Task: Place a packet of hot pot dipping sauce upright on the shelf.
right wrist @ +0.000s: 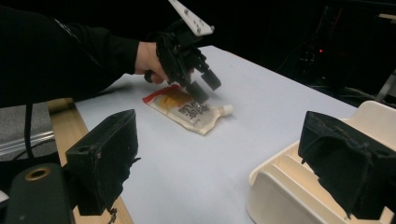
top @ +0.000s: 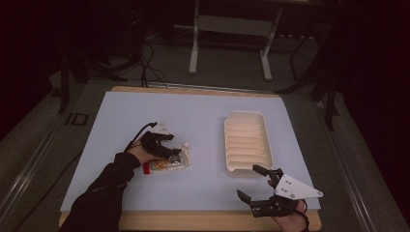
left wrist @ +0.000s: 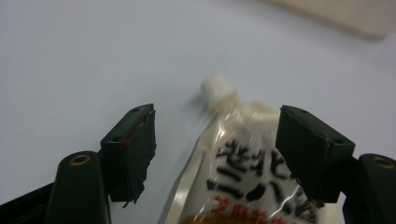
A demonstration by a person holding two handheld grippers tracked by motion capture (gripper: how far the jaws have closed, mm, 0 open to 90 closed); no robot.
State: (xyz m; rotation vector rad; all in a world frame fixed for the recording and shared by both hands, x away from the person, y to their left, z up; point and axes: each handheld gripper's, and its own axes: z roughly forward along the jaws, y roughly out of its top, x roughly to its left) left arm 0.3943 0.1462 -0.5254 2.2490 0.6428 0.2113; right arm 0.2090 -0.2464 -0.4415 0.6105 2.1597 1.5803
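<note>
A flat sauce pouch (top: 170, 165) with a white cap and a red end lies on the light blue mat (top: 140, 116), left of centre. My left gripper (top: 173, 152) hovers open just over it. In the left gripper view the printed pouch (left wrist: 252, 172) lies between the spread jaws, cap (left wrist: 217, 87) pointing away, and the left gripper (left wrist: 222, 140) is not closed on it. My right gripper (top: 248, 181) is open and empty near the table's front edge. The right gripper view shows the right gripper (right wrist: 224, 158), the pouch (right wrist: 187, 111) and the left gripper (right wrist: 204, 87) above it.
A white ribbed tray (top: 246, 140) lies right of centre, its near corner beside my right gripper; the tray's rim (right wrist: 280, 172) rises close to the right jaw. The wooden table edge (top: 193, 220) runs along the front. Dark floor, cables and a stand lie beyond.
</note>
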